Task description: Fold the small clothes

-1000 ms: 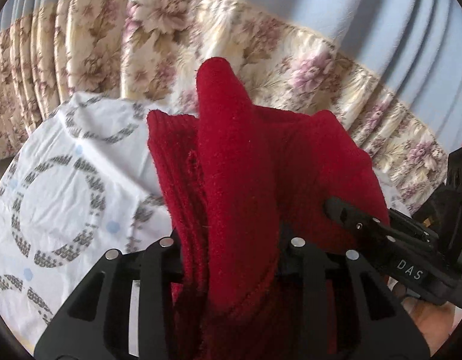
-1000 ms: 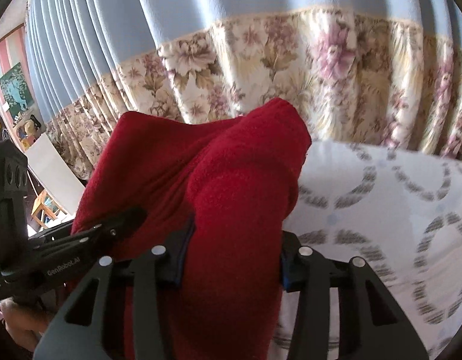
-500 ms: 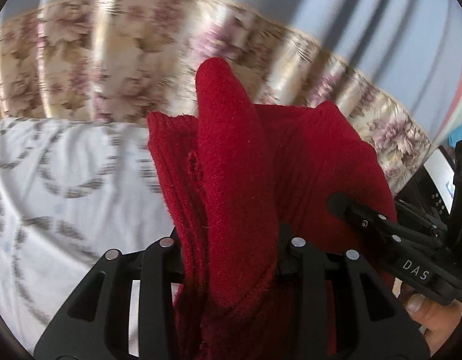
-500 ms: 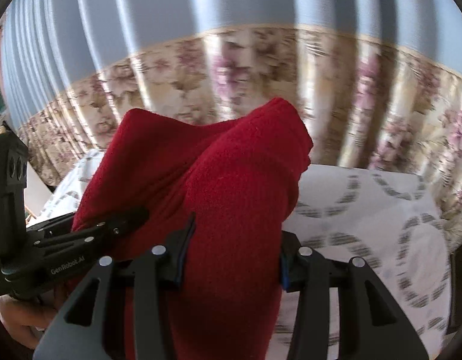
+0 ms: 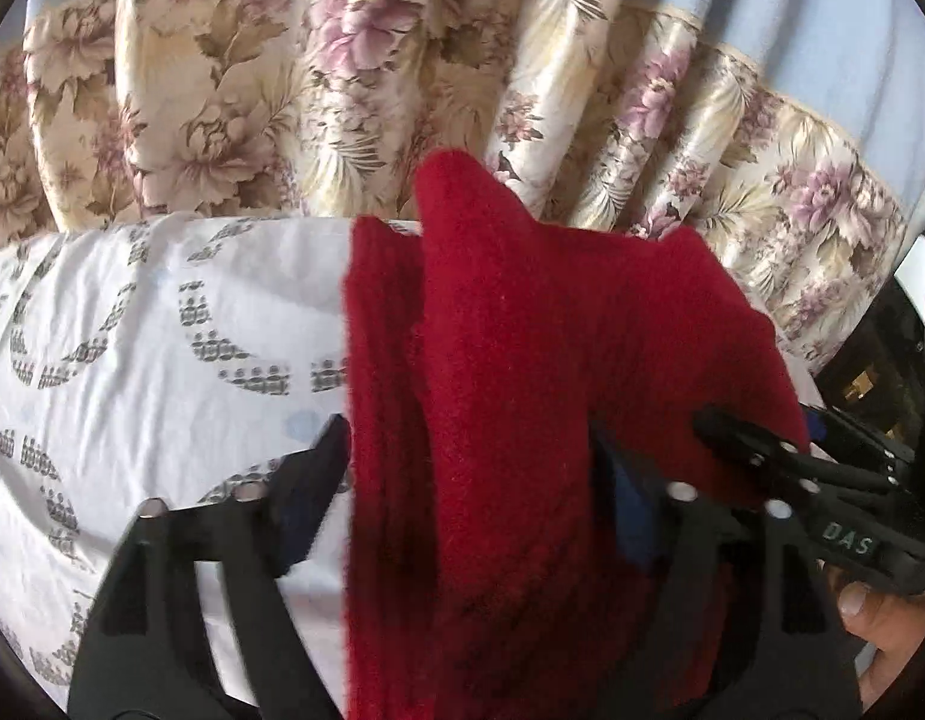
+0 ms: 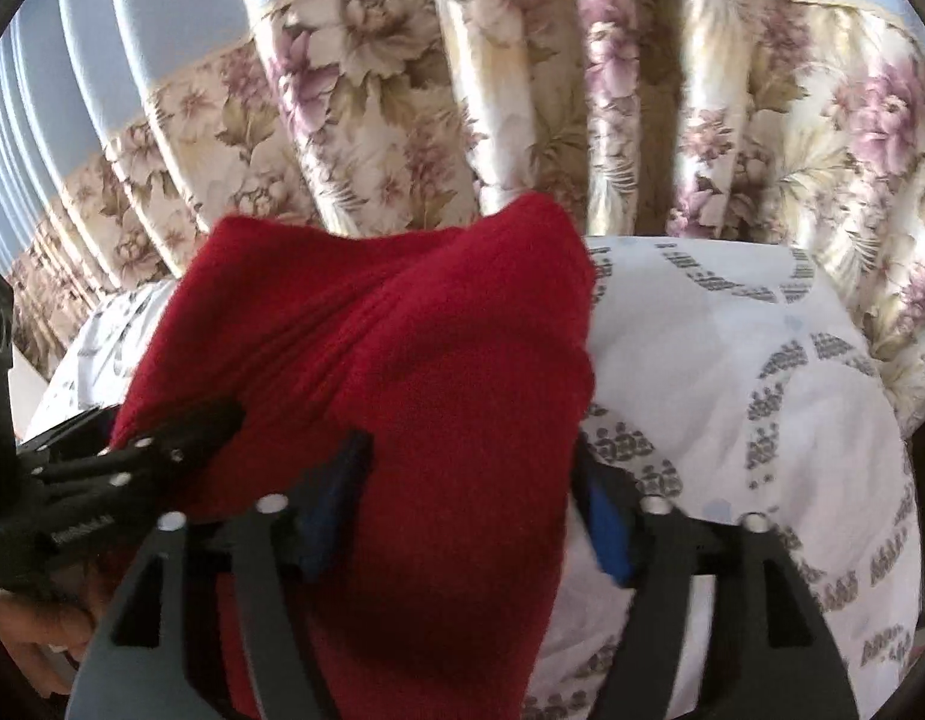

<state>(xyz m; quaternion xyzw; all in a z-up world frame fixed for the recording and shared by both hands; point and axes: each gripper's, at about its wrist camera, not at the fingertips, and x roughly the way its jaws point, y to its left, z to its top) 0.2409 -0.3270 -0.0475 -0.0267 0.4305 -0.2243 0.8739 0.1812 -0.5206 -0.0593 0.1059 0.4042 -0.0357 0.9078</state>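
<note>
1. Red fuzzy knitted garment point(image 5: 522, 372) hangs bunched between the two hand-held grippers, raised above the white bedsheet with grey ring patterns point(image 5: 132, 348).
2. Left black two-finger gripper point(image 5: 468, 480) has its fingers spread noticeably wide in the left wrist view; the red cloth sits between them, touching the right pad, while a sliver of sheet shows beside the left finger point(image 5: 306, 480).
3. Whether the left gripper truly pinches the cloth cannot be told from these views.
4. Right black two-finger gripper point(image 6: 468, 498) has the red garment point(image 6: 402, 360) filling the gap between its blue-padded fingers point(image 6: 330, 498), which press on the cloth from both sides.
5. In the left wrist view the right gripper point(image 5: 738, 438) appears at the right edge, its tip against the cloth, with a bare hand point(image 5: 882, 624) below it.
6. In the right wrist view the left gripper point(image 6: 180, 432) enters from the left, its tip at the garment's edge.
7. Floral beige curtain with pink flowers point(image 6: 522, 108) hangs behind the bed, topped by pale blue pleated fabric point(image 6: 162, 30).
</note>
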